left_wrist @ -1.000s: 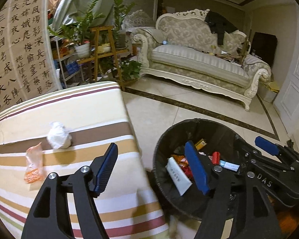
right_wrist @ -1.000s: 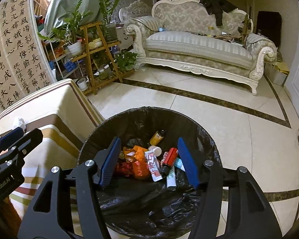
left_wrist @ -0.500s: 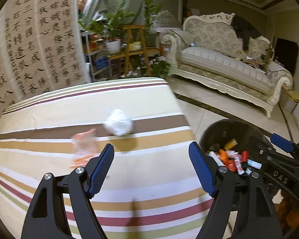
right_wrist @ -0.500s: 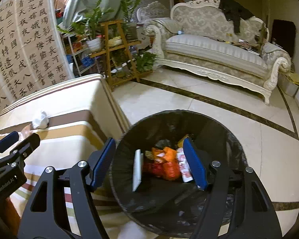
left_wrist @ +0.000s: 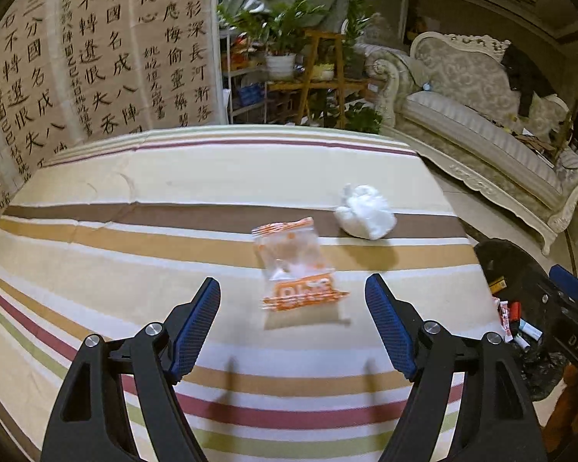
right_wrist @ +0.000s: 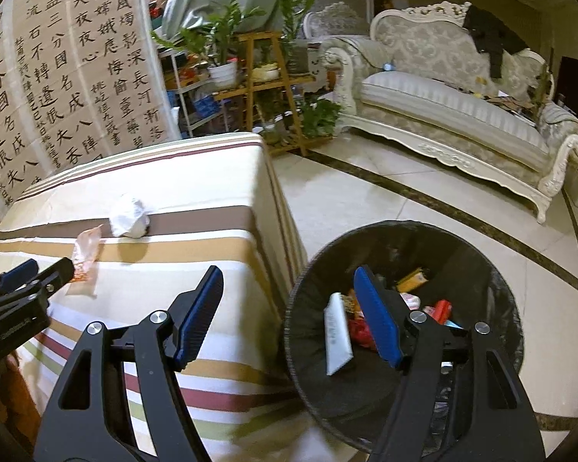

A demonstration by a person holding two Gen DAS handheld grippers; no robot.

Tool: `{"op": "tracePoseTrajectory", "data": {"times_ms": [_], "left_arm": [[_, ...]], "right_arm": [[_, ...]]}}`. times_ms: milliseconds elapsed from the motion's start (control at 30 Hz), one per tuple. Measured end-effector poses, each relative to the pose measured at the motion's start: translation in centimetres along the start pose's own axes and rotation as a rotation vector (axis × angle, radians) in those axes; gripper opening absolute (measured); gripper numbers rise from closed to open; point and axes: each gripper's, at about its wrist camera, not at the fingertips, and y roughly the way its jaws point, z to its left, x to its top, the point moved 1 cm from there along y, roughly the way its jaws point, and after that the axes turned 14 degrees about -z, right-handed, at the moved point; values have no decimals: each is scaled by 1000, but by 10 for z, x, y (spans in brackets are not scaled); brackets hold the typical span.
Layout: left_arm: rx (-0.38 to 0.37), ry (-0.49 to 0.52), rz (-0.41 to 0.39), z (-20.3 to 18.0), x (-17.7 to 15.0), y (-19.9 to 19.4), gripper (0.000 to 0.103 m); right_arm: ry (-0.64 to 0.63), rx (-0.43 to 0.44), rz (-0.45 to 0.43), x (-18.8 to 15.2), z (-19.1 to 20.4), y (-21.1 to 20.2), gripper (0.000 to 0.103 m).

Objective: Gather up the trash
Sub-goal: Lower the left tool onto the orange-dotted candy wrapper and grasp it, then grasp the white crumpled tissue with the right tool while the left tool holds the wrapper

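Observation:
An orange and clear plastic wrapper (left_wrist: 294, 267) lies flat on the striped tablecloth (left_wrist: 135, 261). A crumpled white paper ball (left_wrist: 364, 211) sits just beyond it to the right. My left gripper (left_wrist: 293, 288) hangs open over the cloth, the wrapper just ahead between its fingertips, untouched. My right gripper (right_wrist: 289, 285) is open and empty, straddling the table's right edge and the black bin (right_wrist: 493, 269), which holds several wrappers and tubes. In the right wrist view the wrapper (right_wrist: 84, 250) and paper ball (right_wrist: 129, 217) lie at far left, with the left gripper (right_wrist: 31, 273) beside them.
The bin (left_wrist: 520, 269) stands on the tiled floor right beside the table's right edge. A cream sofa (right_wrist: 462, 115) lines the far wall. A wooden plant stand (right_wrist: 266, 88) with pots and a calligraphy wall hanging (right_wrist: 57, 77) stand behind the table.
Both grippers swung left, away from over the bin. The left one now faces the wrapper on the table. The right gripper's fingers spread wider.

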Motion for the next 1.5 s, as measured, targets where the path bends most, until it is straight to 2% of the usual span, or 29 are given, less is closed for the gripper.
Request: {"op": "tracePoseTrajectory", "data": {"times_ms": [100, 167, 333, 633, 967, 1233, 1300, 1400, 1433, 1500], "left_arm": [[-2, 6, 13, 1, 1, 7, 75], [-16, 13, 25, -1, 2, 13, 69], [-62, 31, 77, -5, -2, 26, 46], [-68, 28, 52, 2, -6, 18, 45], [-13, 25, 8, 24, 4, 8, 45], [32, 17, -9, 39, 8, 9, 45], [36, 13, -8, 41, 9, 11, 45], [38, 8, -9, 44, 9, 11, 45], [37, 8, -10, 43, 9, 11, 45], [35, 7, -12, 41, 9, 10, 45]], "right_arm": [[-16, 22, 4, 2, 12, 4, 69], [-28, 35, 5, 3, 19, 6, 69], [-49, 62, 11, 7, 34, 13, 69], [-79, 102, 19, 14, 56, 24, 69], [-123, 187, 38, 23, 100, 45, 69], [-171, 206, 87, 21, 130, 75, 68], [-176, 203, 100, 20, 133, 80, 62], [-177, 219, 128, 17, 135, 87, 45], [-177, 225, 137, 16, 136, 88, 35], [-184, 227, 140, 15, 137, 88, 34]]}}
